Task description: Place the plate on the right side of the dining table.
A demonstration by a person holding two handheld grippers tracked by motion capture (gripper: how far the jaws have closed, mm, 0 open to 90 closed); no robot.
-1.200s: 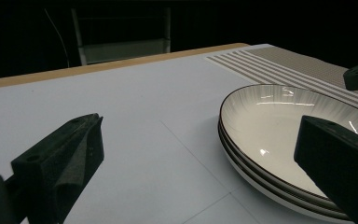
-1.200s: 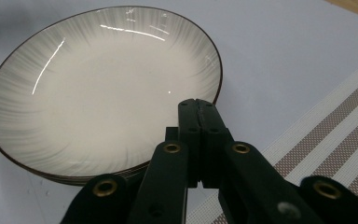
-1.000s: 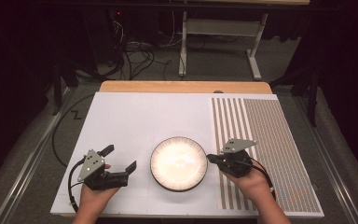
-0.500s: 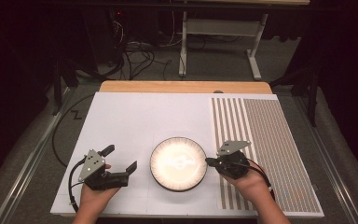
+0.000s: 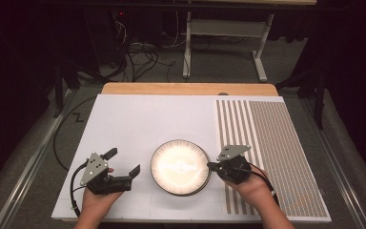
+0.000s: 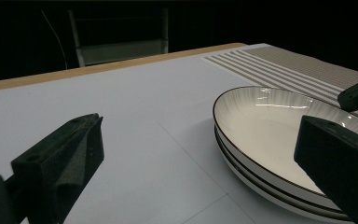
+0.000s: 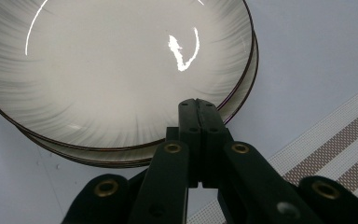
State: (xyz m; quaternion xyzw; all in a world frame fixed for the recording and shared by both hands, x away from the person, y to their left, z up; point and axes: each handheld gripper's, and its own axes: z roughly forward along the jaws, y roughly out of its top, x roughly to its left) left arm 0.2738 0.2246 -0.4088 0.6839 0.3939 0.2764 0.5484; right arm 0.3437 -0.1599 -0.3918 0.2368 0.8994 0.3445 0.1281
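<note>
Dark room behind, cables (image 5: 143, 50) and a metal stand (image 5: 221, 36) on the grey floor beyond the desk's far edge.

On the desk (image 5: 138, 119), near the middle of its front edge: a stack of plates (image 5: 180, 168) — white, shallow, dark-rimmed, at least two nested as the left gripper view shows. Bright glare in the top plate's bowl. Resting on the white sheet, just left of the striped mat (image 5: 267, 157) that covers the desk's right side.

At the stack's right rim: right gripper (image 5: 211, 166), jaws pressed together with nothing between them, tips right at the top plate's edge in the right gripper view (image 7: 199, 103) and pointing in over the rim. Whether touching the rim or just above it, hard to tell. Held in a hand (image 5: 255, 188) coming up from the front edge over the mat's first stripes, cable trailing back along the wrist.

To the stack's left, apart from it: left gripper (image 5: 123, 163), jaws spread wide and empty, aimed toward the plates, one jaw close to the near rim. Held low over the white sheet near the front-left corner by the other hand (image 5: 95, 202). Bare wooden strip (image 5: 186, 89) along the far edge.
</note>
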